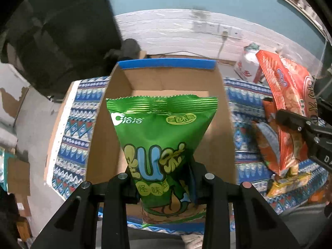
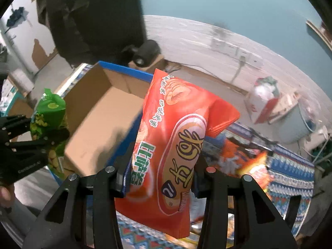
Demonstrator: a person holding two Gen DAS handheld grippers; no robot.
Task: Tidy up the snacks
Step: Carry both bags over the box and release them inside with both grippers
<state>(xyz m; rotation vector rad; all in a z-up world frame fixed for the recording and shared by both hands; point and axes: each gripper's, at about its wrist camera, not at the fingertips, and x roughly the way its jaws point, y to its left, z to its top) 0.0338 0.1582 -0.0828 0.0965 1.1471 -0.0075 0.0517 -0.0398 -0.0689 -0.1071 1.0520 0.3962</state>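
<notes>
Black jaws of the left gripper [image 1: 164, 184] were clamped tight on the lower part of a green snack bag [image 1: 159, 137], which stood upright between them with its crimped top edge pointing away from the camera. Just beyond and below that bag lay an open cardboard box [image 1: 116, 112] with a blue strip along its far rim; what showed of its brown floor was bare. The box sat on a worktop [image 1: 78, 124] covered by a blue patterned cloth.

Off to the right of the left jaws, the right gripper [image 2: 159, 178] was partly closed on an orange-red snack bag [image 2: 180, 145], gripping it across its lower half so the bag rose tilted above the pads. From the right wrist view, the box stood ahead and to the left of these jaws, and the green bag appeared further left, near the box's near corner. To the right of the right jaws, more snack packets [image 2: 247, 161] lay blurred on the cloth. A small yellow packet [image 1: 282, 183] rested on the worktop below the orange-red bag in the left wrist view. Both held bags hung clear of the worktop.
</notes>
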